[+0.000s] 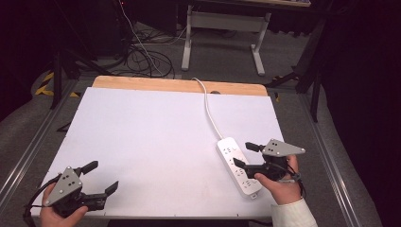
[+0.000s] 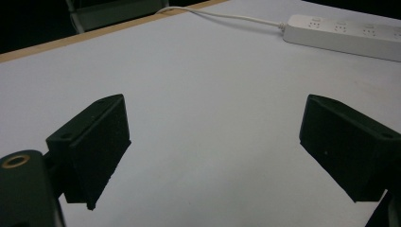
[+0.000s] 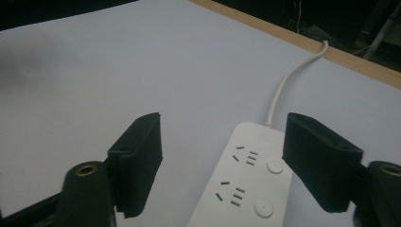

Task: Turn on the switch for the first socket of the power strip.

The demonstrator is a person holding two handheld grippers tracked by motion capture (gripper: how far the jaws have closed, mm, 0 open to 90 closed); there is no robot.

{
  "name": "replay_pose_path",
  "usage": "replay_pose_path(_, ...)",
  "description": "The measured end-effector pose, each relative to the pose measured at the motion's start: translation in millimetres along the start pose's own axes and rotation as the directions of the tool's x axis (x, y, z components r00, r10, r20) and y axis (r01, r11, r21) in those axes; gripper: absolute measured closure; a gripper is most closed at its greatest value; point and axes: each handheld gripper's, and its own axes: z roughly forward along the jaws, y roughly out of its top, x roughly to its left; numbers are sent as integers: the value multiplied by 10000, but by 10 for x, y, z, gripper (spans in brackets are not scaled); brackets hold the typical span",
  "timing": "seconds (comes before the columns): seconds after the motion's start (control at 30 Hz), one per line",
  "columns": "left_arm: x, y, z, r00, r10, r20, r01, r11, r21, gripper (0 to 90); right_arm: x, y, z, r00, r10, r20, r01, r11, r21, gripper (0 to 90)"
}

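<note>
We see a white rectangular plastic power strip lying flat on the white surface, toward its near right corner, with its long side running diagonally from the middle of the surface toward the near edge. Its white round cable leaves the far end and runs over the light wooden far edge of the surface.

The right hand-held gripper, gripped by the person's right hand in a white sleeve, sits right at the strip. In the high view its two black jaws point left across the strip's middle. In the right gripper view we look down along those jaws: they stand spread, one over bare white surface to the left of the strip, the other over the strip's right edge near the cable end. Rows of socket slots and two round buttons show between them. The jaws pinch nothing, and we cannot tell whether either one touches the strip.

The left hand-held gripper rests at the near left corner of the surface, well apart from the strip, held by the left hand. Its jaws are spread wide with only bare surface between them; in the left gripper view the strip lies far off at the upper right.
</note>
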Motion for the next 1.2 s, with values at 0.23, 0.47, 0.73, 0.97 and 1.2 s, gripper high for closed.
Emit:
replay_pose_path(0.23, 1, -2, 3, 10000, -13, -5, 13, 10000, 19, 98, -112, 17, 72, 9992, 387, 78, -389, 9988, 303, 519)
replay_pose_path(0.47, -1, -3, 5, 10000, -71, -2, 71, 10000, 19, 99, -180, 31, 180, 9983, 572, 69, -574, 9975, 402, 761)
replay_pose_path(0.73, 5, -4, 8, 10000, -23, -9, 23, 10000, 58, 99, -246, 15, 362, 9989, 435, 161, -449, 9942, 981, 900)
replay_pose_path(0.97, 5, -4, 7, 10000, -34, -13, 34, 10000, 60, 99, -303, -2, 476, 9968, 393, 702, -481, 9906, 1283, 900)
replay_pose_path(1.2, 5, -6, 9, 10000, -43, 0, 43, 10000, 63, 99, -338, -39, 567, 9942, 355, 1015, -530, 9832, 1748, 900)
